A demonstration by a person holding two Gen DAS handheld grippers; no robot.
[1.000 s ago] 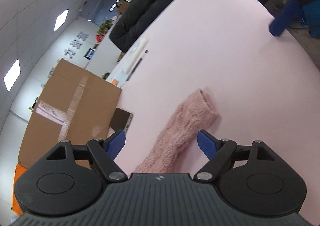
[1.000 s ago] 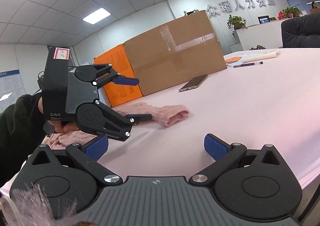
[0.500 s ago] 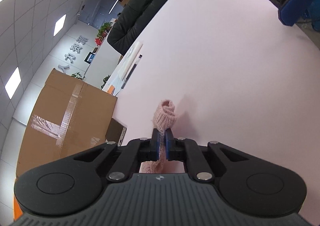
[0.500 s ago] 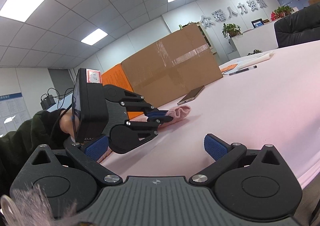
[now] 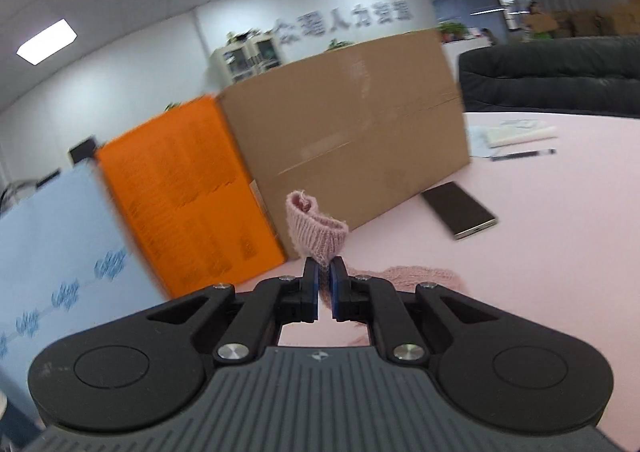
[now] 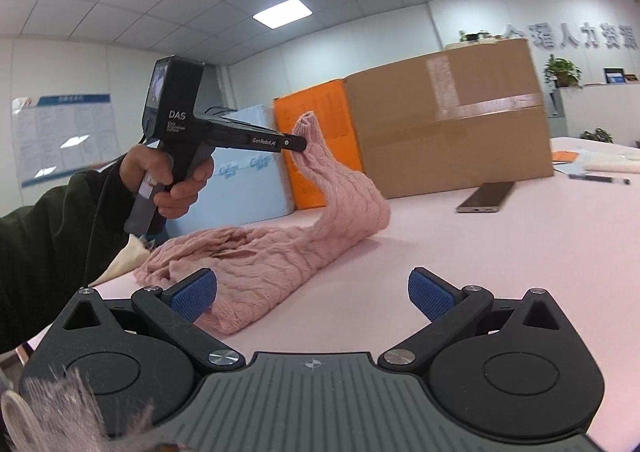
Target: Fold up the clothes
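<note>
**Left gripper has the sweater cuff pinched, right one just hanging open**

Left wrist view: the left gripper [image 5: 324, 275] is clamped tight on the ribbed cuff [image 5: 316, 230] of a pink knit sweater [image 5: 420, 276]. The cuff sticks up past the fingertips, and a bit more of the pink knit lies on the pink table [image 5: 560, 252] just behind the right finger. Beyond it there's a big cardboard box [image 5: 352, 139] with an orange box [image 5: 180, 191] beside it, and a phone [image 5: 460, 209] lying flat near the cardboard box's corner. Whole shot is blurry.

Right wrist view: the right gripper [image 6: 312, 294] is spread wide with nothing between the blue pads [image 6: 430, 292] — it sits low over the table edge. The sweater [image 6: 256, 264] is bunched up on the table right in front of the left pad. One sleeve [image 6: 340, 187] rises off the heap up to the left gripper [image 6: 298, 143], which a hand [image 6: 168, 179] in a dark sleeve holds up in the air — the cuff pokes out above the closed tips
</note>
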